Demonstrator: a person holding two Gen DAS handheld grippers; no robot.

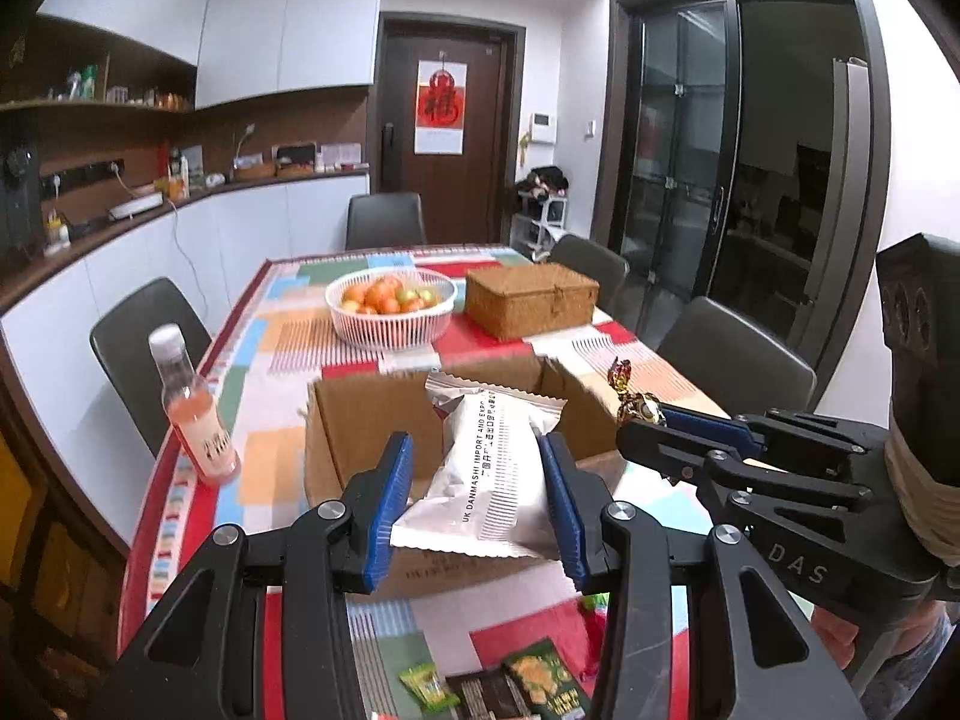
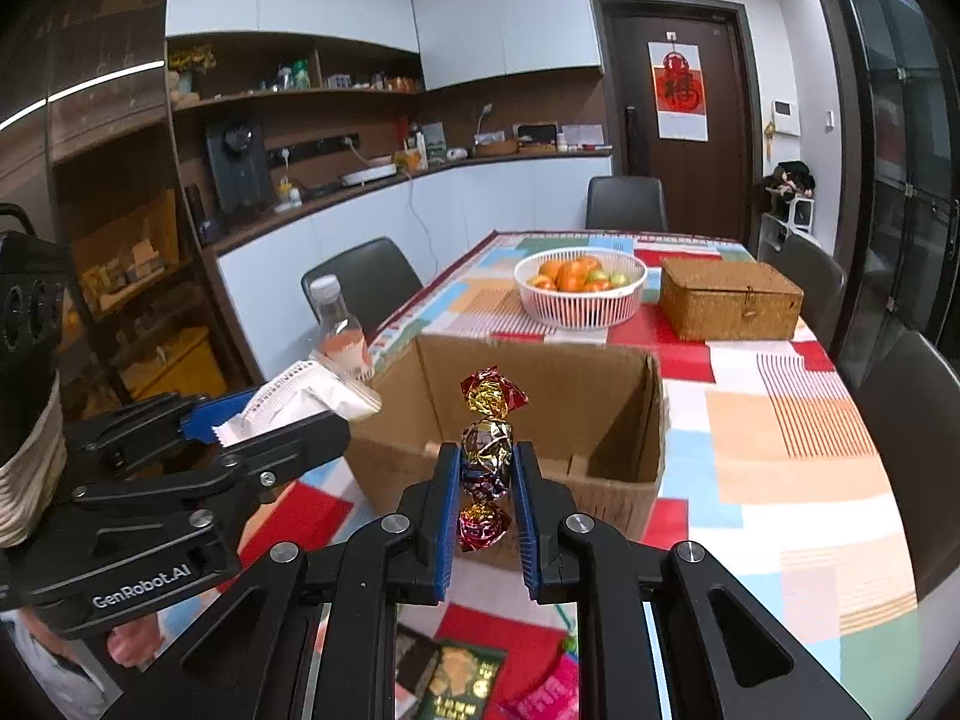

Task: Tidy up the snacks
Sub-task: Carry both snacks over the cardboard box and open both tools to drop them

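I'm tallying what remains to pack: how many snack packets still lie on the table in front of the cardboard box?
3 visible: a small green packet, a dark packet beside it, and a green-and-yellow packet to its right, all on the tablecloth below the left tongs. More may hide under the tongs.

Left gripper (image 1: 480, 498) clamps white packet (image 1: 486, 474), seemingly above cardboard box (image 1: 360, 420).

On the table (image 1: 264, 360) we see the cardboard box (image 1: 360, 420) before the fruit basket (image 1: 390, 309), the bottle (image 1: 192, 408) at its left.
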